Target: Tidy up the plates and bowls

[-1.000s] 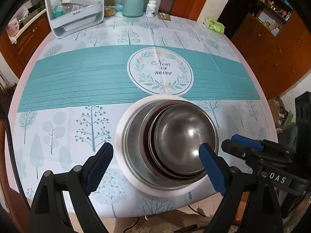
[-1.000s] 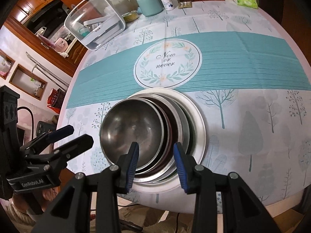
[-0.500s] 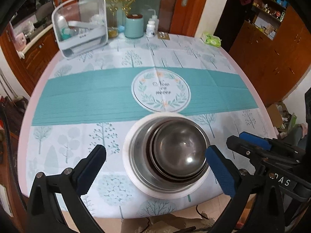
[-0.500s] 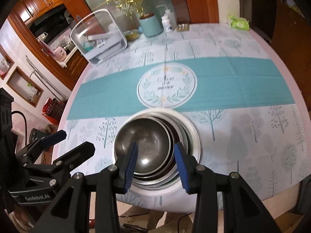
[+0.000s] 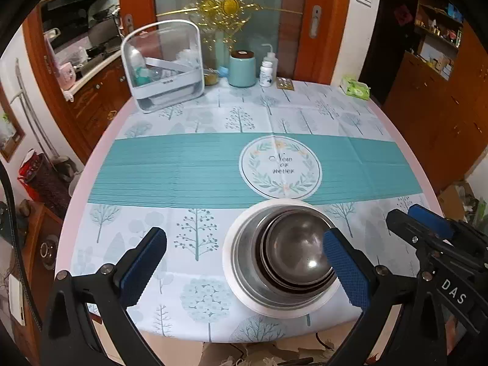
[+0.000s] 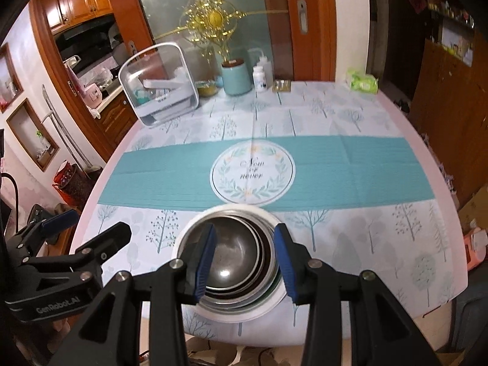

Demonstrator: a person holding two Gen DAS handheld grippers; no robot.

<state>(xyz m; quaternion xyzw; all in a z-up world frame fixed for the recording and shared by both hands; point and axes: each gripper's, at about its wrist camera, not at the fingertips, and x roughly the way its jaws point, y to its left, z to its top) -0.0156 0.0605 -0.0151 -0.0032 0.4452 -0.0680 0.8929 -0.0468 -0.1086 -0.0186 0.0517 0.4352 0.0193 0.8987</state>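
Right wrist view puts the stack of steel bowls (image 6: 231, 256) on its white plate (image 6: 231, 312) straight ahead and below my right gripper (image 6: 245, 262), whose jaws stand half spread and empty, framing the stack from above. My left gripper (image 5: 244, 270) hangs with jaws spread wide, the stack under its right-hand jaw, near the tabletop (image 5: 183, 167) front edge. Round stack, no long axis; right is nearer. Both grippers have lifted back since a second ago.

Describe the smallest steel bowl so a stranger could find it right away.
On the round table, near its front edge, sits a white plate holding nested steel bowls. The smallest steel bowl is the innermost, topmost one.
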